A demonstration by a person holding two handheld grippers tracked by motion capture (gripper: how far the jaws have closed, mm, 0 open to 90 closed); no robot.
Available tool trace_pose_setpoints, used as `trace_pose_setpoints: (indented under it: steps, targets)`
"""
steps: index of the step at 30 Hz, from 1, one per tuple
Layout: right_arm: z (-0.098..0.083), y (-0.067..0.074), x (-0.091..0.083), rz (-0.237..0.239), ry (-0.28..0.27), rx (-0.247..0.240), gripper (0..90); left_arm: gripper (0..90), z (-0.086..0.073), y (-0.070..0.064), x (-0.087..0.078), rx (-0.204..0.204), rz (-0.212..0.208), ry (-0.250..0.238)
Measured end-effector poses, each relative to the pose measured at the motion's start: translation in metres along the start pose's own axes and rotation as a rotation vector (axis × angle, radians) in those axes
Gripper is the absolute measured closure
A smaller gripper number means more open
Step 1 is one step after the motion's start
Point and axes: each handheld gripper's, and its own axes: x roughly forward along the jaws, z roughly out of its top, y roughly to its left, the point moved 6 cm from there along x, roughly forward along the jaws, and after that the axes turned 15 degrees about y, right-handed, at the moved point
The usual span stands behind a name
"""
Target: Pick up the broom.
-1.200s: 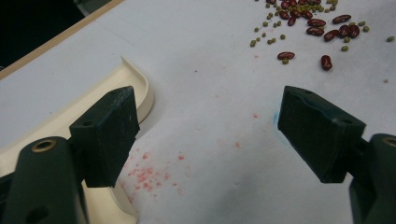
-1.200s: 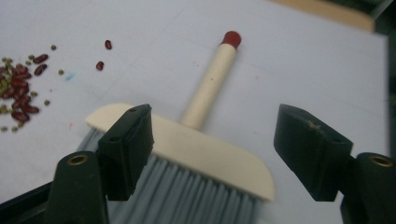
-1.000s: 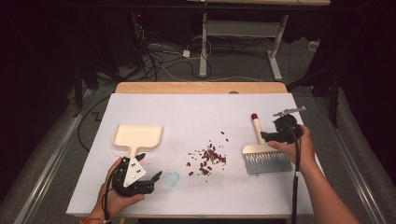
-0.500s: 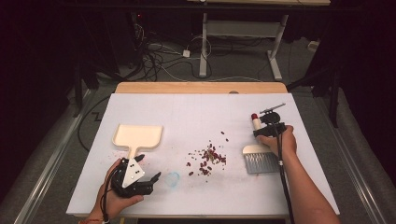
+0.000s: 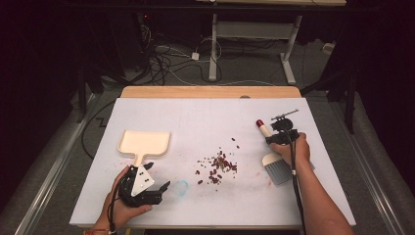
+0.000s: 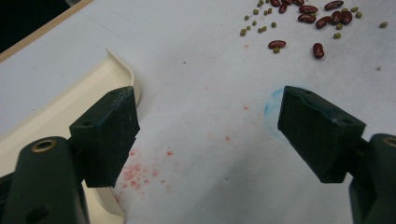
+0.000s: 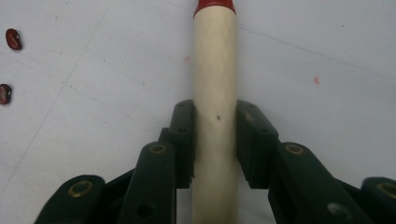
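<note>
A small brush (image 5: 275,164) with a cream handle, a red tip and grey bristles lies at the right of the white table. My right gripper (image 5: 283,135) is shut on the brush handle (image 7: 215,112), both jaws pressed against its sides. A scatter of red beans and small green ones (image 5: 218,164) lies mid-table. A cream dustpan (image 5: 144,143) rests at the left, its handle pointing toward the person. My left gripper (image 5: 155,188) stands open near the front edge, beside the dustpan handle (image 6: 70,116), with nothing between its jaws.
A faint blue ring mark (image 5: 181,187) and pink stains (image 6: 140,170) mark the white table top (image 5: 195,117). A wooden board edge (image 5: 210,92) runs along the far side. Cables and desk legs stand on the floor beyond.
My right gripper has swung left from beside the brush head onto the handle and has shut on it. The left gripper has stayed put.
</note>
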Motion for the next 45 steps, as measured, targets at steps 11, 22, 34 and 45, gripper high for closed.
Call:
trace_pose_setpoints:
  steps: [11, 22, 34, 45]
  targets:
    - [-0.015, -0.004, -0.041, 0.087, -0.246, -0.009, 71.1, 19.8, -0.004, 0.001, -0.002, -0.015, -0.003, 0.005]
    - [-0.049, 0.013, -0.096, 0.11, -0.517, -0.063, 71.2, 20.6, 0.006, -0.001, -0.004, -0.039, -0.024, -0.018]
    - [-0.071, 0.06, -0.146, 0.119, -0.677, -0.151, 71.1, 27.3, 0.074, -0.052, -0.034, -0.025, -0.241, -0.169]
    - [-0.078, 0.122, -0.165, 0.134, -0.772, -0.26, 71.1, 28.3, 0.163, -0.135, -0.025, 0.124, -0.368, -0.246]
